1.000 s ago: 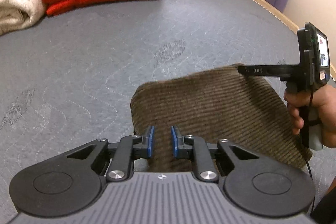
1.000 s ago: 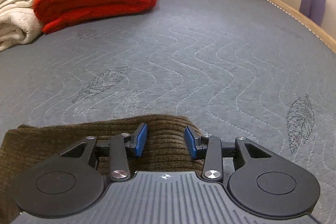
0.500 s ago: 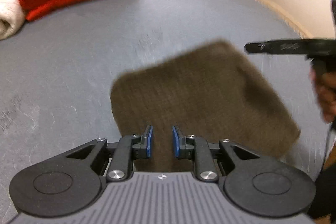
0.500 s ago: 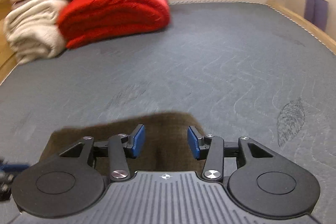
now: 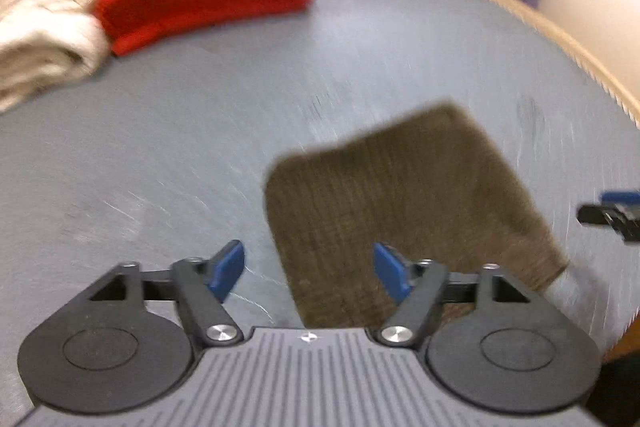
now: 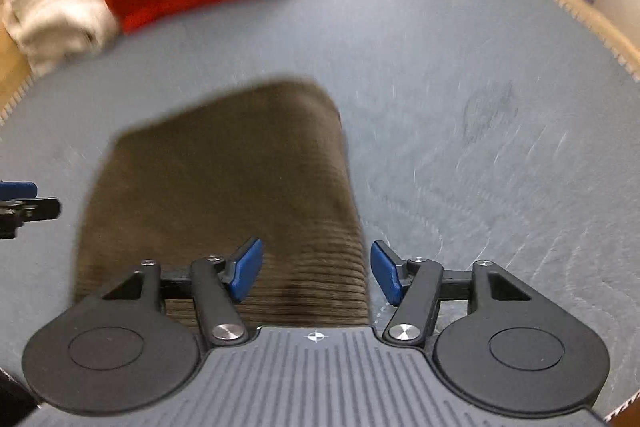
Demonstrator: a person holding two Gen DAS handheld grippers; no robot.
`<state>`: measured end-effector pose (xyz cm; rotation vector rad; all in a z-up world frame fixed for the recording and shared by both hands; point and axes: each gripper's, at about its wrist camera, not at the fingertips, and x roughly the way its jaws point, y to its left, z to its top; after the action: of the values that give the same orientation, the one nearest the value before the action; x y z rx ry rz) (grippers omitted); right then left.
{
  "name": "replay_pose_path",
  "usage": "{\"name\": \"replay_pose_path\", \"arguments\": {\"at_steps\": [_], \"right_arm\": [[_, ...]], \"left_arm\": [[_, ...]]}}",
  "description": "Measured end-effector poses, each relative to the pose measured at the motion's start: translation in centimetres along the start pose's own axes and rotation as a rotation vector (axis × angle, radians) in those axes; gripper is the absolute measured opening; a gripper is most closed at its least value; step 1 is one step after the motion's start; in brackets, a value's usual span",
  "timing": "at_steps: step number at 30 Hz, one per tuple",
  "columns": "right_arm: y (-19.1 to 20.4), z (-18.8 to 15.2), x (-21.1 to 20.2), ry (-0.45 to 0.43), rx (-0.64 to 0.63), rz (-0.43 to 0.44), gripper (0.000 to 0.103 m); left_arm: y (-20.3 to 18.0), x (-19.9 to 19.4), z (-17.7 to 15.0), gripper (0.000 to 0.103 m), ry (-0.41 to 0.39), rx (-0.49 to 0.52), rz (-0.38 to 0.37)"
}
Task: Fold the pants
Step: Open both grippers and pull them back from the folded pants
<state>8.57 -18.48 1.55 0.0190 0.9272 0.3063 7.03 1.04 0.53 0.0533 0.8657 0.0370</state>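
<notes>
Pants (image 6: 224, 195) lay folded in a brown block on the grey mattress (image 5: 200, 131), long axis running away from both wide-open, empty grippers, the right gripper (image 6: 316, 273) over its near end, the left gripper (image 5: 308, 273) straddling its left edge.
</notes>
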Motion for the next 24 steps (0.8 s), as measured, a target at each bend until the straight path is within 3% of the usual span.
{"name": "replay_pose_path", "arguments": {"at_steps": [3,6,9,11,13,14,17,19,22,24], "right_arm": [[1.0,-1.1,-4.8,-0.136,0.01,0.021,0.091],[1.5,-2.2,-7.9,-0.246,-0.008,0.041,0.1],[1.9,-4.7,-9.0,-0.315,-0.025,0.03,0.102],[2.0,-5.7,-8.4,-0.27,0.019,0.021,0.102],[2.2,-6.1,-8.0,-0.268,0.041,0.06,0.102],[2.4,-6.1,-7.7,-0.266,0.022,0.04,0.102],[3.1,-5.9,-6.2,-0.214,-0.047,-0.038,0.102],[2.9,-5.9,-5.8,-0.188,-0.038,-0.018,0.102],[2.4,-6.0,-5.1,-0.163,-0.031,-0.037,0.102],[2.0,-6.2,-4.5,-0.136,-0.021,-0.045,0.102]], "left_arm": [[-0.4,-4.5,-0.6,0.103,-0.055,-0.049,0.018],[-1.4,-8.0,-2.3,0.103,-0.104,-0.121,0.023],[-3.6,-9.1,-5.2,0.103,-0.129,-0.147,0.02],[-5.7,-8.3,-7.6,0.103,-0.106,-0.11,0.002],[-7.3,-6.3,-9.0,0.103,0.001,-0.065,0.006],[-7.6,-5.9,-9.1,0.103,0.012,-0.064,0.008],[-8.0,-5.3,-8.7,0.103,-0.048,-0.035,0.077],[-7.5,-4.4,-8.4,0.103,-0.034,-0.068,0.103],[-6.0,-3.0,-7.9,0.103,0.042,-0.192,0.047],[-5.6,-2.2,-7.5,0.103,0.076,-0.223,0.039]]}}
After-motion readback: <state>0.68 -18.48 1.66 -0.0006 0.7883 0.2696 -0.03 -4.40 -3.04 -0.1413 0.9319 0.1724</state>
